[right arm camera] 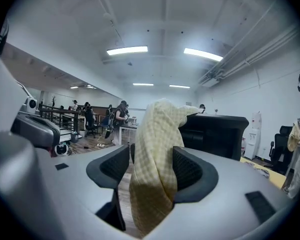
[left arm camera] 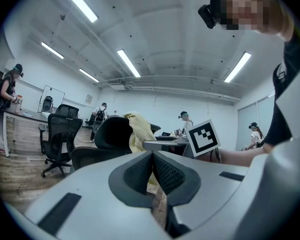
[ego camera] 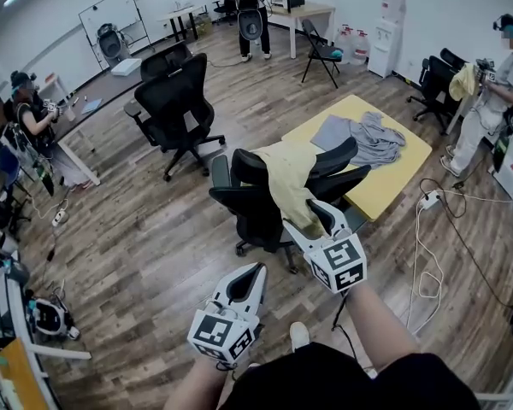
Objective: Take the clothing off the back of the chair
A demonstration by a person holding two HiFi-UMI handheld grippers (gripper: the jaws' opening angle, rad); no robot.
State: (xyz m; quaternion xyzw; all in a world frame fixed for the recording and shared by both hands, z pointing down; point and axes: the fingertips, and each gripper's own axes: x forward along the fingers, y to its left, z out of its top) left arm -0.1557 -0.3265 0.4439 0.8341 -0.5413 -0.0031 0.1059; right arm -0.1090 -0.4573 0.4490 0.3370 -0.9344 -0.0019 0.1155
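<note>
Right gripper (right arm camera: 151, 159) first: its jaws stand wide apart, and the hanging end of the pale yellow checked garment (right arm camera: 157, 149) dangles between them. The cloth brushes one pad and a gap shows at the other, so nothing is pinched. Left gripper (left arm camera: 152, 156) is closed up, its pads meeting at the tips with nothing between them. It sits lower and further back from the chair, near the person's body.

That garment is draped over the top of the backrest of the black office chair (ego camera: 248, 207) and falls down the side facing the person. The chair stands on the wooden floor (ego camera: 137, 229), just beside a low yellow table (ego camera: 402, 182) with grey clothes (ego camera: 368, 139) heaped on it. A second black office chair (ego camera: 179, 101) stands well apart, further into the room. Others are at work round the edges: one person (ego camera: 34, 114) is at a desk, and another person (ego camera: 496, 101) off to the right holds a yellowish cloth.
</note>
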